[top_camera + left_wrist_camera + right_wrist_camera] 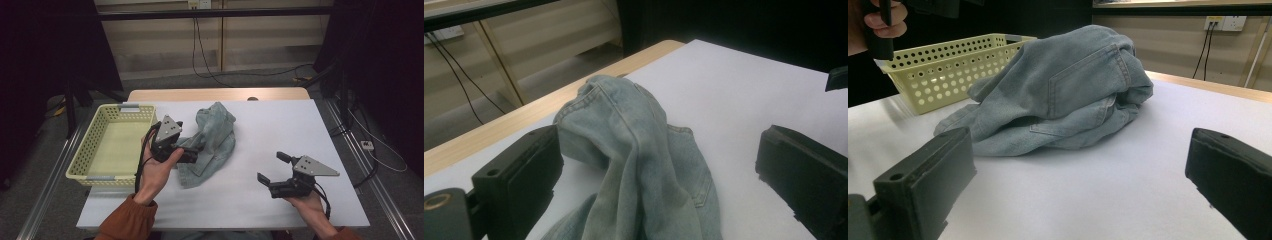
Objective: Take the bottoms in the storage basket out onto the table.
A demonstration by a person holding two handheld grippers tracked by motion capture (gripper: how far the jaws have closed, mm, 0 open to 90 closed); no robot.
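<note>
A crumpled pair of light-blue jeans point(215, 132) lies in a heap on the white table top point(290, 125), left of the middle. My left gripper point(192, 150) is held at the heap's near-left side and is open. In the left gripper view its jaws stand wide apart on either side of the jeans point(634, 145), not closed on the cloth. My right gripper point(272, 167) is open near the front right, well apart from the jeans. The right gripper view looks across bare table at the jeans point(1063, 95).
A pale yellow perforated basket point(95, 135) stands with nothing in it at the table's left edge, just beside the jeans; the basket point(948, 65) also appears behind the heap. A wooden strip point(220, 94) runs along the far edge. Cables hang beyond.
</note>
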